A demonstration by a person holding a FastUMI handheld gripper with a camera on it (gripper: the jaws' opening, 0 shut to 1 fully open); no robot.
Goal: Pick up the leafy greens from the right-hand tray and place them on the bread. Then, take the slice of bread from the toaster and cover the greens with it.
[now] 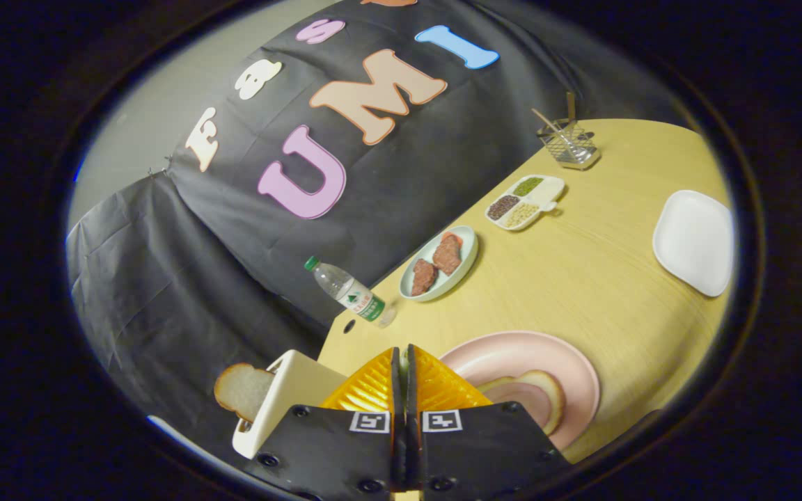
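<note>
Gripper (401, 362) clenched, nothing between its fingers, above the worktop (582, 278). Toaster (282, 396) with bread slice (241, 390) just left; pink plate (512, 355) with bread (540, 393) just right.

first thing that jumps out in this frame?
The tongs, closed with nothing between them, over the table's near edge. A bread slice sticks out of the white toaster just left of them; a pink plate with another slice lies just right. Beyond sit a bottle and a plate of meat.
</note>
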